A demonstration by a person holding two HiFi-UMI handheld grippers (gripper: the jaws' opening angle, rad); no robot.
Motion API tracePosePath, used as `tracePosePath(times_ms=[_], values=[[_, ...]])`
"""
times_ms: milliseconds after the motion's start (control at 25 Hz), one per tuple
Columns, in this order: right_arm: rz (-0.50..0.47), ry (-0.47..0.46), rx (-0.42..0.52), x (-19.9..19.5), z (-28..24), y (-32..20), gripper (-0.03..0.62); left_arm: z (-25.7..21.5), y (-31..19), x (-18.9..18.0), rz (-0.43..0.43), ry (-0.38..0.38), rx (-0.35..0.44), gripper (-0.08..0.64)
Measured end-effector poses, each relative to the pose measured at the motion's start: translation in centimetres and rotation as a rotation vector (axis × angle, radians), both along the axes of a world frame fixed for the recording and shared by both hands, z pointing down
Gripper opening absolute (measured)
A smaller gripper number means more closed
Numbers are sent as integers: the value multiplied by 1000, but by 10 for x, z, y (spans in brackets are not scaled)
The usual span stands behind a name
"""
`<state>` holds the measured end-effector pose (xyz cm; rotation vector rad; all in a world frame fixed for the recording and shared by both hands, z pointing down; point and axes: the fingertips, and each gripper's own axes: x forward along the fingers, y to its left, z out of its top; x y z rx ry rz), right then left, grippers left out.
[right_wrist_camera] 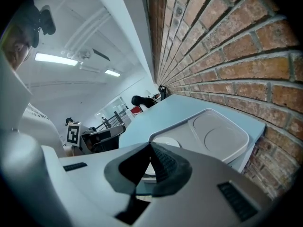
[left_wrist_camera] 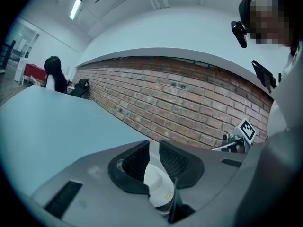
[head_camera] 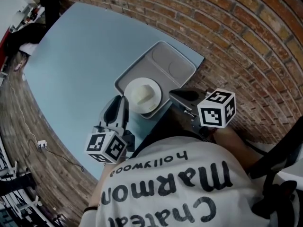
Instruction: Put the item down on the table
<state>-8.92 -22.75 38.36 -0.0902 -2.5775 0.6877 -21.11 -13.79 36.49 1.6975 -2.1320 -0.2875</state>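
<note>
A grey tray point(head_camera: 175, 65) lies over the near right corner of the pale blue table point(head_camera: 85, 56), carrying a white plate point(head_camera: 142, 96) on its near half. My left gripper point(head_camera: 115, 109) is at the tray's near left edge. In the left gripper view the left gripper point(left_wrist_camera: 154, 148) has its jaws closed to a narrow slit on the tray's rim point(left_wrist_camera: 154, 156), with the plate point(left_wrist_camera: 158, 186) showing below. My right gripper point(head_camera: 177, 96) is at the near right edge. In the right gripper view the right gripper point(right_wrist_camera: 151, 148) is pinched on the rim, the tray point(right_wrist_camera: 218, 136) spreading beyond.
A brick wall point(head_camera: 227, 27) runs close along the table's right side and the tray's far edge. At the far left end sits a person in black point(head_camera: 23, 34). A cable and socket point(head_camera: 41, 144) lie on the floor to the left.
</note>
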Motion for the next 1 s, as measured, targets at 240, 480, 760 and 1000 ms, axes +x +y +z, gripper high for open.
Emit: tracePosePath(times_ms=[240, 480, 760, 1000], values=[[-29, 5, -6, -4, 3, -6, 9, 3, -2, -4, -33, 7, -7, 67], [-57, 10, -20, -10, 9, -15, 9, 10, -2, -10, -77, 12, -30, 67], [-78, 11, -59, -18, 17, -20, 10, 14, 8, -17, -128, 15, -47, 67], [-51, 12, -70, -25, 21, -25, 11, 17, 10, -20, -140, 25, -52, 67]])
